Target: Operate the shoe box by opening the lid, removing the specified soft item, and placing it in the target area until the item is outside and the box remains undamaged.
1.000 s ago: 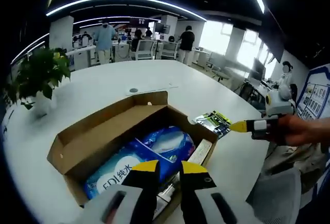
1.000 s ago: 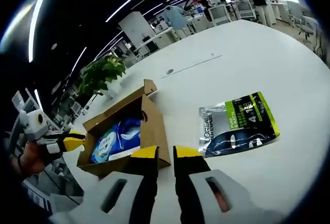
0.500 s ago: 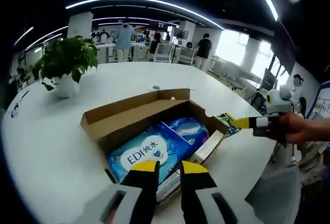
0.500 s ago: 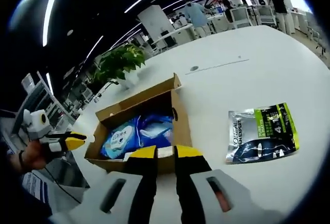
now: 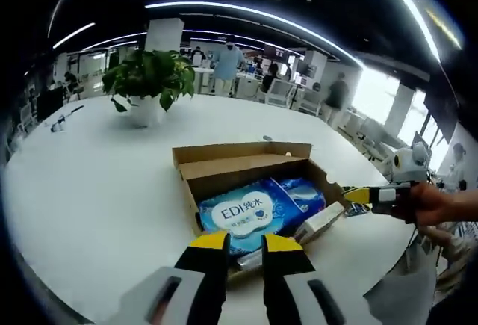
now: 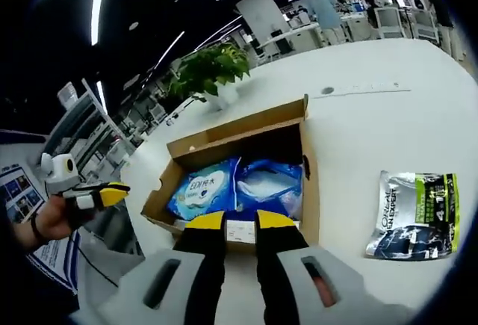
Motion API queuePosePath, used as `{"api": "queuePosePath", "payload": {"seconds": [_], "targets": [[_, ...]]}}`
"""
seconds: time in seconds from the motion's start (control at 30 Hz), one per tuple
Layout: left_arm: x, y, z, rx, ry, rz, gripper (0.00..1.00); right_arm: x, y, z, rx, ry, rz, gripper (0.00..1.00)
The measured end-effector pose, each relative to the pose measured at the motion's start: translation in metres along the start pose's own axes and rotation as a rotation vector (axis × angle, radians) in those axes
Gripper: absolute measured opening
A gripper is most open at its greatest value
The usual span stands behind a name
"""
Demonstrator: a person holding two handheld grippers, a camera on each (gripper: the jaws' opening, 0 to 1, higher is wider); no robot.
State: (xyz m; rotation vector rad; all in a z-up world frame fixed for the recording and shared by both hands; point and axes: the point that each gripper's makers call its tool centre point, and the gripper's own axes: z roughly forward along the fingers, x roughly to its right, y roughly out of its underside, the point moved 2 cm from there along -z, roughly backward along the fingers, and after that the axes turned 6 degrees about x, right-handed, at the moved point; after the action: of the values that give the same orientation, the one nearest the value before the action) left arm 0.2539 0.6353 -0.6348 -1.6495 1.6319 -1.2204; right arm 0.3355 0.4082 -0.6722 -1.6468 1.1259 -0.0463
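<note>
One brown cardboard shoe box point(image 5: 250, 175) sits open on the white counter point(image 5: 97, 175), lid folded back, toward the counter's near edge. Inside lie two blue soft packs point(image 6: 239, 187), one printed "EDI". Left claw point(image 5: 243, 241) and right claw point(image 6: 231, 220) hover above, jaws narrowly parted, holding nothing. Silver-green pouch point(image 6: 418, 217) lies beside the box.

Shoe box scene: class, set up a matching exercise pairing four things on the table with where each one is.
Things:
1. blue wipes pack
2. L'Oreal pouch
3. potted plant
4. shoe box

Places:
A. flat on the table, beside the box
B. standing beyond the box
C. inside the box
D. open, mid-table

Pairs: 1-C, 2-A, 3-B, 4-D
</note>
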Motion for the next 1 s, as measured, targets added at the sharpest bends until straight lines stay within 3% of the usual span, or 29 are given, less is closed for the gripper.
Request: {"api": "queuePosePath", "payload": {"seconds": [0.2, 0.53, 0.73, 1.0], "targets": [[0.000, 0.008, -0.017, 0.015, -0.065, -0.045, 0.17, -0.003, 0.005, 0.002, -0.041, -0.053, -0.026, 0.13], [0.008, 0.016, -0.042, 0.051, -0.147, -0.069, 0.19, -0.010, 0.007, 0.006, -0.056, -0.097, -0.012, 0.13], [0.011, 0.023, -0.049, 0.058, -0.158, -0.095, 0.19, -0.018, 0.007, 0.010, -0.051, -0.106, 0.001, 0.13], [0.005, 0.018, -0.045, 0.059, -0.128, -0.091, 0.19, -0.024, 0.007, 0.010, -0.024, -0.079, 0.015, 0.14]]}}
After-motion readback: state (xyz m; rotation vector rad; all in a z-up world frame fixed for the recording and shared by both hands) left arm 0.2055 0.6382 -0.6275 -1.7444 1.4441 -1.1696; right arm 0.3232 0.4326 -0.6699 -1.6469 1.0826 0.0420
